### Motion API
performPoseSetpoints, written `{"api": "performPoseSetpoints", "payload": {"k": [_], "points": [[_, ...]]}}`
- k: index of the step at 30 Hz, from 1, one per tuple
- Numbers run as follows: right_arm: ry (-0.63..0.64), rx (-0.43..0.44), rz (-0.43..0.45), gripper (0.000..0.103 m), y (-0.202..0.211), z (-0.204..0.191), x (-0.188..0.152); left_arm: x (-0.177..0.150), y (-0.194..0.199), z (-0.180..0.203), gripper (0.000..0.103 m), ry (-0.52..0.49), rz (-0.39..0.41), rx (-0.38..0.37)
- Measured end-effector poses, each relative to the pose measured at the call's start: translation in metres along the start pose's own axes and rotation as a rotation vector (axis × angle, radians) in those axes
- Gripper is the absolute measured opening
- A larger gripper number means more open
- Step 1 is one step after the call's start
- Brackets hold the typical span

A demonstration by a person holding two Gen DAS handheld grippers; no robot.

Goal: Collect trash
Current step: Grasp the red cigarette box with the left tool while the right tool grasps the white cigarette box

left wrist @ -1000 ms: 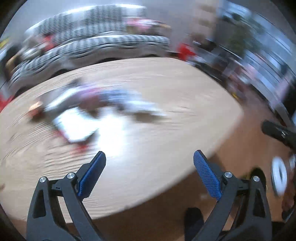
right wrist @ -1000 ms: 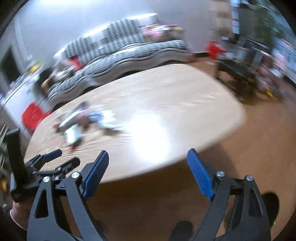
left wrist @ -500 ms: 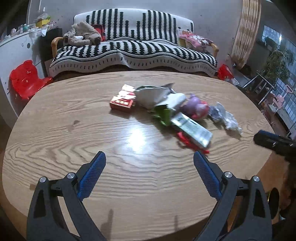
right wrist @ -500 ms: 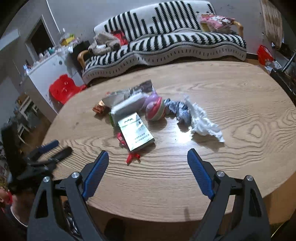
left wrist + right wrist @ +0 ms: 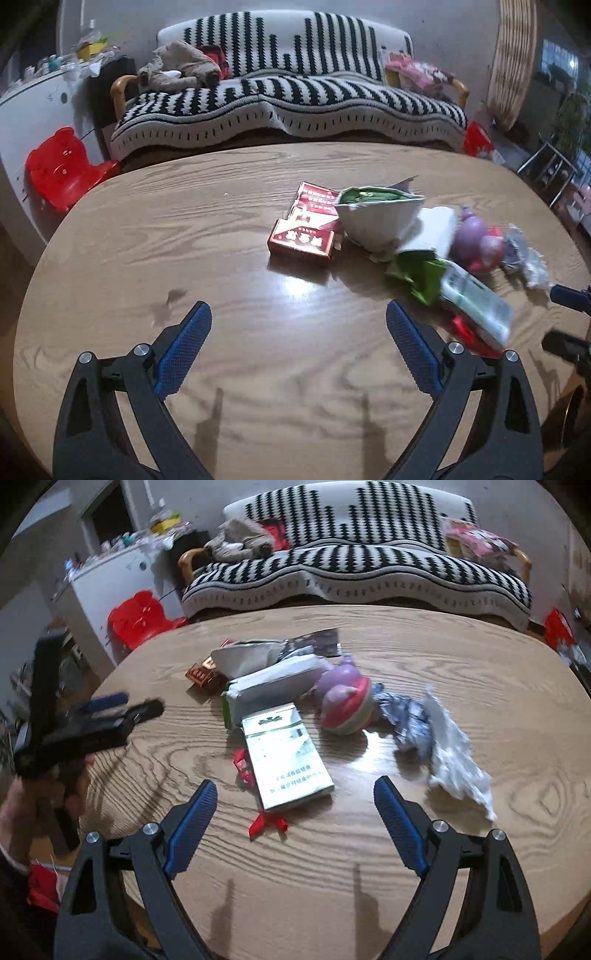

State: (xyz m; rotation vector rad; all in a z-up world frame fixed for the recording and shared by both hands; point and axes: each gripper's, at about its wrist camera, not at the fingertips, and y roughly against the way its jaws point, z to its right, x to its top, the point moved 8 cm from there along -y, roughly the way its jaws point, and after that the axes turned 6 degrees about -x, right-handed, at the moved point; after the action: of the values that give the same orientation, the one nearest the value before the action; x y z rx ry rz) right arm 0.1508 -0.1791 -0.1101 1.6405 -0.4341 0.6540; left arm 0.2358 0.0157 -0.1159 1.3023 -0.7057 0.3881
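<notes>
Left tool (image 5: 298, 343): spread wide, blue pads apart, nothing between them; it hovers over bare wood near the front of the surface, with the trash ahead and to its right.
Right tool (image 5: 295, 818): also spread wide and empty; it hovers just in front of the green-and-white box, which lies in line with the gap between its pads.
Surface (image 5: 184, 229): an oval wooden top with strong grain and a bright glare spot near the middle.
Trash: one loose cluster at the middle of the surface, the pieces touching or overlapping.
Red box (image 5: 301, 240): at the left end of the cluster, lying flat, with a second red pack (image 5: 314, 199) just behind it.
White torn bag (image 5: 376, 218): stands open beside the red boxes, green inside.
Green wrapper (image 5: 421, 271): crumpled, just in front of the bag.
Green-and-white box (image 5: 286, 757): lies flat at the front of the cluster, over a red wrapper (image 5: 245, 762) that shows at its left edge and near end.
Pink-and-purple ball (image 5: 345, 703): just right of the flat box.
Blue-patterned wrapper (image 5: 404, 716): touches the ball's right side.
White crumpled plastic (image 5: 454, 757): at the right end, against the blue-patterned wrapper.
Background: a black-and-white striped sofa (image 5: 288, 92) behind the surface, a red plastic chair (image 5: 62, 166) to its left.
</notes>
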Motion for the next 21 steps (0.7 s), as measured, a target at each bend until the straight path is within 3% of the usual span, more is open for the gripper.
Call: {"api": "performPoseSetpoints", "payload": {"k": [9,14,17,19,20,21], "points": [[0.044,0.018,-0.062,0.082,-0.044,-0.005,-0.001,0.023,-0.056,-0.005,0.093,-0.059,-0.041,-0.042],[0.04,0.036,-0.097,0.068,-0.059,0.0,-0.004,0.037,-0.077,-0.006,0.093,-0.039,-0.033,-0.057],[0.055,0.04,-0.102,0.059,-0.061,-0.002,-0.005,0.035,-0.094,-0.009,0.092,-0.031,-0.086,-0.072],[0.075,0.038,-0.097,0.058,-0.06,-0.004,-0.007,0.038,-0.095,-0.011,0.082,-0.008,-0.076,-0.082],[0.092,0.038,-0.093,0.058,-0.058,-0.007,-0.007,0.04,-0.094,-0.012,0.069,-0.003,-0.065,-0.084],[0.101,0.035,-0.087,0.057,-0.056,-0.009,-0.007,0.041,-0.093,-0.013,0.064,-0.005,-0.062,-0.079]]}}
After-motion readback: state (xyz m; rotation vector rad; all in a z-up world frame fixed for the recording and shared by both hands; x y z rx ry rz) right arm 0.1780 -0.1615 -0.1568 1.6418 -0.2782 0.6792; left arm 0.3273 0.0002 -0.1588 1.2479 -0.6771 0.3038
